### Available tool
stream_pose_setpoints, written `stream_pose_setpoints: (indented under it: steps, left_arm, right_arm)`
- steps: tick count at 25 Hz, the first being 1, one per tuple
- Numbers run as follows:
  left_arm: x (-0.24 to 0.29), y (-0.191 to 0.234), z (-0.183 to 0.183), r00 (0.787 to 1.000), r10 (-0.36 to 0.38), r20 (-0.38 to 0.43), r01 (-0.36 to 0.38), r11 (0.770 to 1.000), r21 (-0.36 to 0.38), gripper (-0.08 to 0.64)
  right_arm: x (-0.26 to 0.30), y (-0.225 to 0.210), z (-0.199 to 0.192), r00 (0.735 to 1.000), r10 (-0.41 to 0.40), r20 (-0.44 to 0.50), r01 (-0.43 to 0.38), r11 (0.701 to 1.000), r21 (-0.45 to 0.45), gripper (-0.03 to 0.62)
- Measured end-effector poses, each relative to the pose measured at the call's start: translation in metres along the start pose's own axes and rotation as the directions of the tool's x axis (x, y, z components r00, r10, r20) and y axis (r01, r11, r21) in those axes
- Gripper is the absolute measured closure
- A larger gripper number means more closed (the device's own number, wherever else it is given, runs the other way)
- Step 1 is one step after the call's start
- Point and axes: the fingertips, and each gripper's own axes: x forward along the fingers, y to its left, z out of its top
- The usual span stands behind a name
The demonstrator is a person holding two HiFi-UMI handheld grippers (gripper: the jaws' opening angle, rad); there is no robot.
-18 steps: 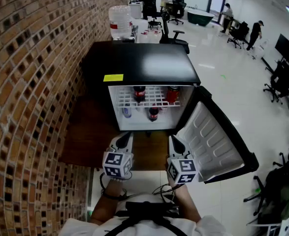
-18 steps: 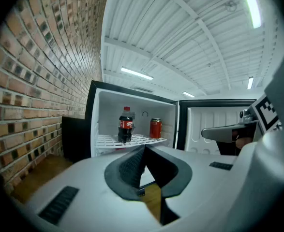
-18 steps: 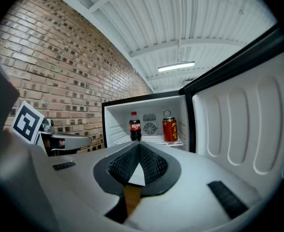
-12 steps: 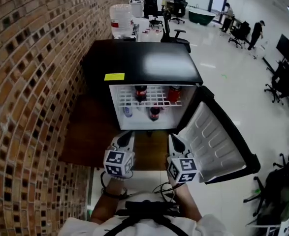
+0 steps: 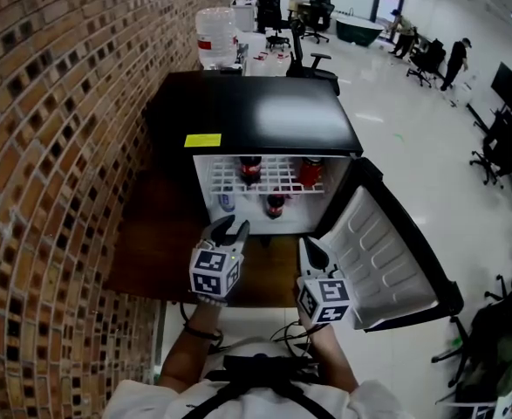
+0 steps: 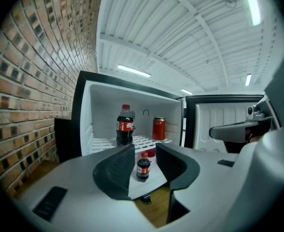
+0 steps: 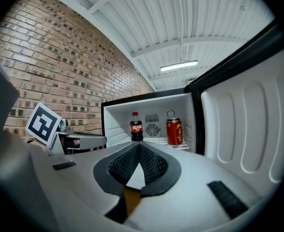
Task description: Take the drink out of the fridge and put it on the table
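A small black fridge (image 5: 256, 116) stands open in front of me, its door (image 5: 373, 253) swung out to the right. A cola bottle (image 5: 249, 169) and a red can (image 5: 309, 171) stand on its wire shelf. Below them, a small cola bottle (image 5: 275, 205) stands on the fridge floor. My left gripper (image 5: 232, 227) is open just short of the fridge front. In the left gripper view this small bottle (image 6: 142, 166) shows through the gap of the left gripper (image 6: 144, 151), still farther in. My right gripper (image 5: 310, 253) hangs back beside the door. Its jaws are shut and empty in the right gripper view (image 7: 139, 147).
A brick wall (image 5: 55, 147) runs along the left. A pale container (image 5: 226, 201) stands at the lower left inside the fridge. A white surface (image 5: 238, 323) lies just under my arms. Behind the fridge are a large water bottle (image 5: 214, 33), an office chair (image 5: 303, 59) and people at desks.
My left gripper has moved forward toward the open fridge and its jaws have parted. The right gripper has stayed where it was.
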Motion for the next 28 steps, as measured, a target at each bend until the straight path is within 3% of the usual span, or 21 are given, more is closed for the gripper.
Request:
stream_pose_setpoints:
  steps: [9, 15, 19, 28]
  left_arm:
    - [0.048, 0.019, 0.018, 1.0, 0.022, -0.017, -0.022, 1.0, 0.019, 0.216]
    - [0.082, 0.029, 0.023, 0.999, 0.037, -0.037, -0.035, 0.999, 0.04, 0.174]
    - [0.105, 0.038, 0.022, 0.997, 0.046, -0.058, -0.044, 0.999, 0.027, 0.072]
    - [0.146, 0.061, 0.034, 0.995, 0.075, -0.06, -0.075, 0.997, 0.007, 0.066]
  right_arm:
    - [0.003, -0.007, -0.001, 1.0, -0.013, -0.004, 0.013, 1.0, 0.014, 0.581]
    - [-0.002, -0.014, 0.0, 0.999, -0.039, 0.007, 0.039, 0.999, 0.032, 0.581]
    - [-0.007, -0.02, 0.002, 0.998, -0.061, 0.015, 0.06, 0.997, 0.048, 0.581]
    - [-0.015, -0.034, -0.002, 0.996, -0.092, 0.014, 0.091, 0.994, 0.065, 0.581]
